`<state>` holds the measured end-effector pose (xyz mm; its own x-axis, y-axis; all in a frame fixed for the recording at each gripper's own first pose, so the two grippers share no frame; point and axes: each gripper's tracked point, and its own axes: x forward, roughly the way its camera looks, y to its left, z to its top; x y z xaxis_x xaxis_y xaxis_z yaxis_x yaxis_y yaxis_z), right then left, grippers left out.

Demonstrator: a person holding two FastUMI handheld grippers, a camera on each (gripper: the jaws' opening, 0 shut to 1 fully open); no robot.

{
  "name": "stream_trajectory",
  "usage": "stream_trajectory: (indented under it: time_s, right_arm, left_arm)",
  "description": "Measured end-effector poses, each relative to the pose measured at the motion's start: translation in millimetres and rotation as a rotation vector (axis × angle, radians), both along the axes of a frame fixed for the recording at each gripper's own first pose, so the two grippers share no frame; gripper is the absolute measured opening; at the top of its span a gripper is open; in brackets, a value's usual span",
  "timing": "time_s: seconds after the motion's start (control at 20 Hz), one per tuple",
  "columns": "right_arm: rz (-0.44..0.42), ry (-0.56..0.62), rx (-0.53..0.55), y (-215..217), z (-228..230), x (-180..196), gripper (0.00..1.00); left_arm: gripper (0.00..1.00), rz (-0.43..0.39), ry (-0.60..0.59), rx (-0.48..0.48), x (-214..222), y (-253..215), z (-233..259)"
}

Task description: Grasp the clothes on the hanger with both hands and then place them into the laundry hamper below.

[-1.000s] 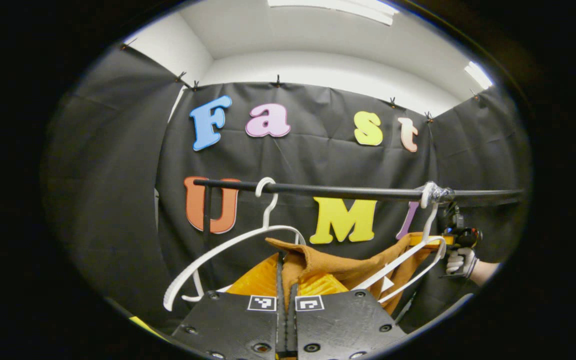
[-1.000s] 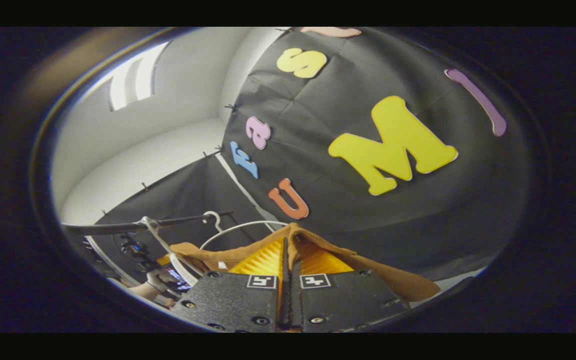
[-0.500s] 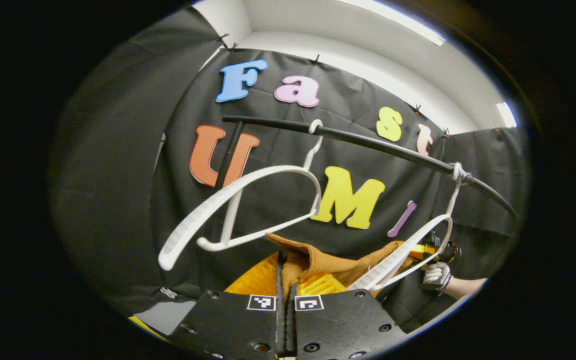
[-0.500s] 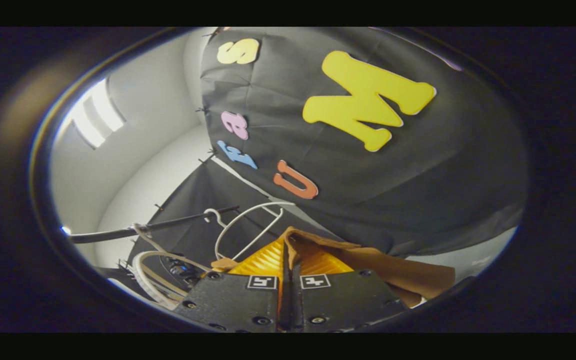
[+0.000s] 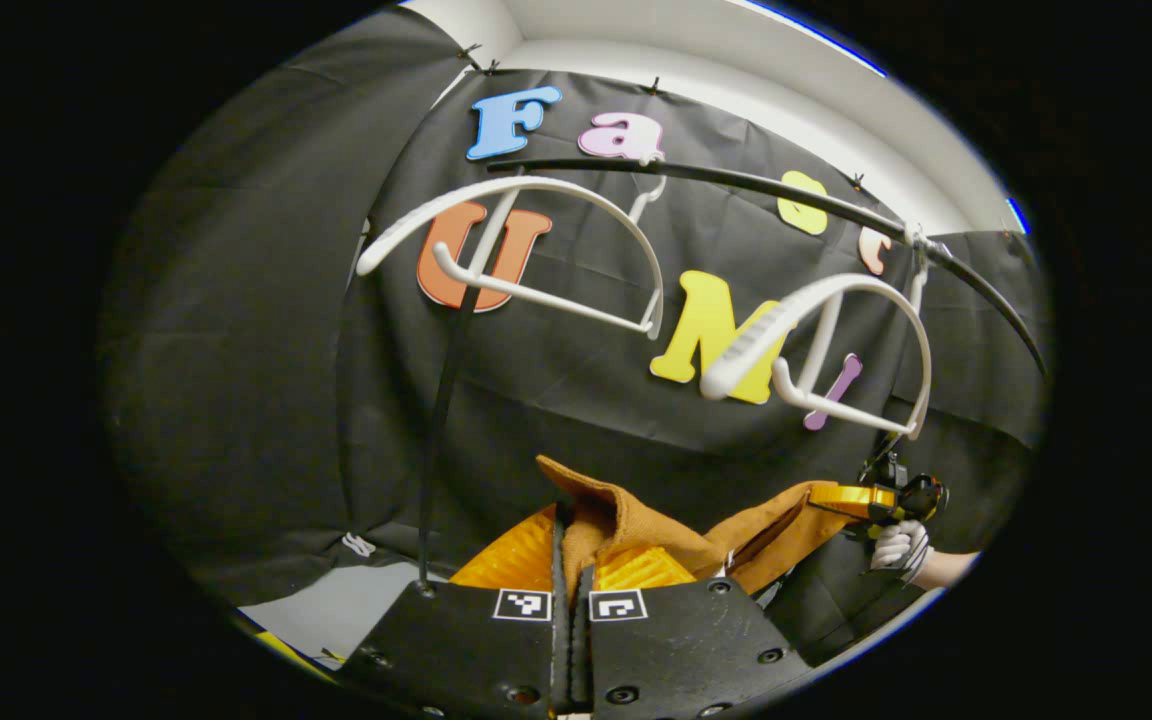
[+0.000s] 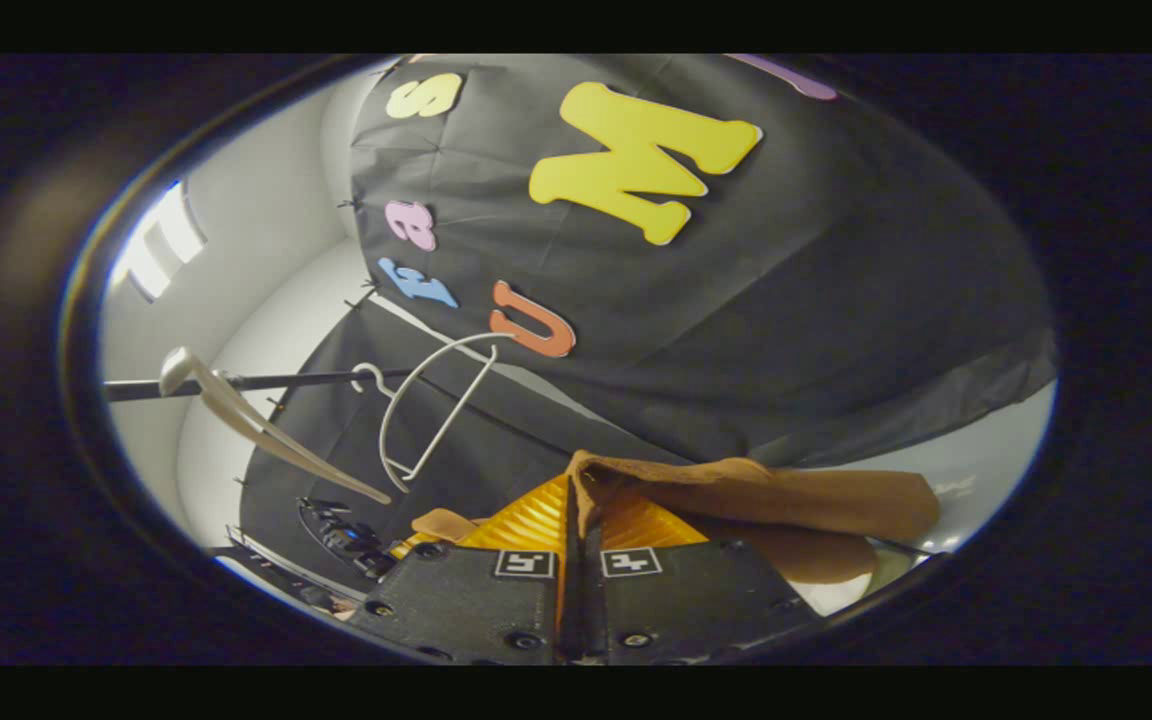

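The black rail [image 5: 786, 195] is running across the top of the left gripper view, with two bare white hangers [image 5: 536, 250] dangling from it. Below and clear of them, the brown garment [image 5: 676, 535] is sagging between the two claws, off the hangers and not yet in any hamper.

It is looking soft, light and limp, so it should be drooping wherever it is unsupported; holding it at two well-separated edges, as now, seems the sensible grip.

The left claw [image 5: 569, 540] is pressed together, pinching a fold of the cloth. The right claw [image 6: 576, 520] is likewise pinching a fold of the garment [image 6: 786, 500].

The left gripper view is also showing the far claw and a gloved hand [image 5: 901, 545]; the right gripper view is showing cloth trailing loose to one side.
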<state>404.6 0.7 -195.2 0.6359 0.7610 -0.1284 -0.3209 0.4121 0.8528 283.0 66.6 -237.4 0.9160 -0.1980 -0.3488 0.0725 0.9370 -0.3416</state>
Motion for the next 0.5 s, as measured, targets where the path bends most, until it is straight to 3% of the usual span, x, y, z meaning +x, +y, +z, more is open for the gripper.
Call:
stream_trajectory:
  time_s: [0.05,0.2,0.25,0.5]
  right_arm:
    - [-0.019,0.001,0.002,1.0,0.5,-12.1,0.04]
    - [-0.02,-0.038,-0.006,25.6,11.8,-55.9,0.04]
    - [-0.006,-0.041,-0.006,41.0,17.4,-68.7,0.04]
    - [0.094,-0.128,-0.071,124.0,43.0,-136.3,0.04]
  left_arm:
    - [0.0,-0.008,0.01,-0.006,-8.8,-6.6,-3.2]
    - [0.05,-0.083,0.025,-0.015,-28.1,-33.2,-4.0]
    - [0.0,-0.102,0.022,-0.015,-33.5,-39.7,-0.3]
    - [0.05,-0.232,-0.054,-0.033,-52.6,-85.3,37.8]
